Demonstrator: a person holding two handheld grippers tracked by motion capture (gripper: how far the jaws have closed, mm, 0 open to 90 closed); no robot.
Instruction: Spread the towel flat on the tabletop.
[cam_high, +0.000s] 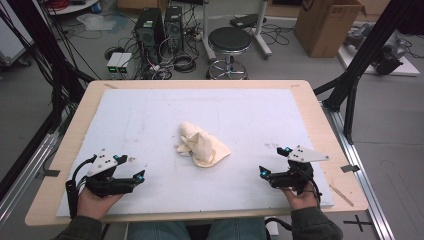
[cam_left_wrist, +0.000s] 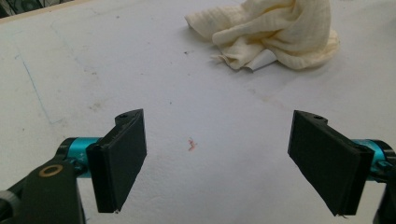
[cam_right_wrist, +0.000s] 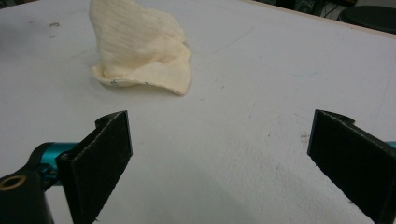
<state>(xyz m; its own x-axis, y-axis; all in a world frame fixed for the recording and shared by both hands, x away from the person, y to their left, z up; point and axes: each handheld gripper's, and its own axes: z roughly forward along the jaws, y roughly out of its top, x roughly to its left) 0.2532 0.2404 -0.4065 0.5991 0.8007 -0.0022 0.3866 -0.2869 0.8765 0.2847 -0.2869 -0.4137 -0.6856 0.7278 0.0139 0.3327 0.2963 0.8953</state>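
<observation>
Right now I am at the very start of the job: the crumpled cream cloth (cam_high: 202, 145) lies in a heap on the white table cover (cam_high: 150, 115), and neither tool touches it. My left gripper (cam_high: 131, 170) rests near the table's close edge with its jaws spread wide and nothing between them; in the left gripper view the cloth (cam_left_wrist: 275, 35) sits well ahead of the fingers (cam_left_wrist: 119, 161) and off toward the right-hand one, with bare cover in the gap. A small reddish speck (cam_left_wrist: 191, 144) lies on the cover just ahead of that gap. My right gripper (cam_high: 275, 163) is likewise released, jaws wide apart and empty; in the right gripper view the cloth (cam_right_wrist: 140, 51) stands ahead of the left-hand finger (cam_right_wrist: 100, 163), rising to a soft peak, well apart from both pads.

I judge the step in hand to be the approach, before any grasp. The next move calls for bringing each gripper forward and inward toward the heap, picking out a free edge or corner on each side, and lowering the fingers so that one pad slides under the fabric before closing. The folds hide where the corners lie, so I cannot tell which edge is best; the loose flap nearest the left gripper looks the easier start.
</observation>
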